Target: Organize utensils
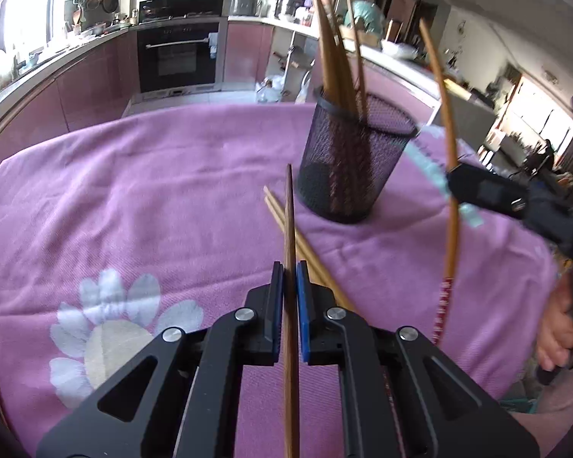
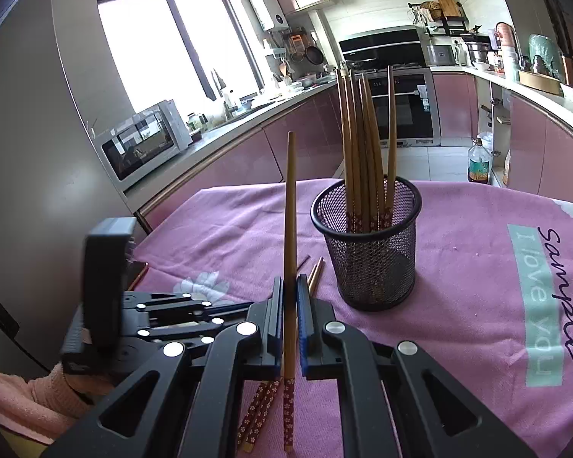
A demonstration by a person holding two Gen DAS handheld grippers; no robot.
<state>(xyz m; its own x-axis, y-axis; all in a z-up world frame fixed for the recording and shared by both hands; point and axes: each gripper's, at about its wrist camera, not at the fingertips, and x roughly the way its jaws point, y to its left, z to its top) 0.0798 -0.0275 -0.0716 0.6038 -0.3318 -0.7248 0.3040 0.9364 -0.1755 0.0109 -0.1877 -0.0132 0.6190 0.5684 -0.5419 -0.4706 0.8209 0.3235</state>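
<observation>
Chopsticks are held one in each claw beside the mesh holder, ready for dropping in.

Ahead and to the right of both claws, the mesh holder [image 2: 366,244] stands on the pink cloth [image 1: 152,198] with several chopsticks inside. The right gripper [image 2: 290,305] is clenched on one chopstick [image 2: 289,229], held upright; the left gripper [image 1: 289,290] is clenched on another [image 1: 289,229]. Each stick is best raised clear of the rim, centred, then released. Loose chopsticks [image 1: 286,217] lie just beyond the left claw.
</observation>
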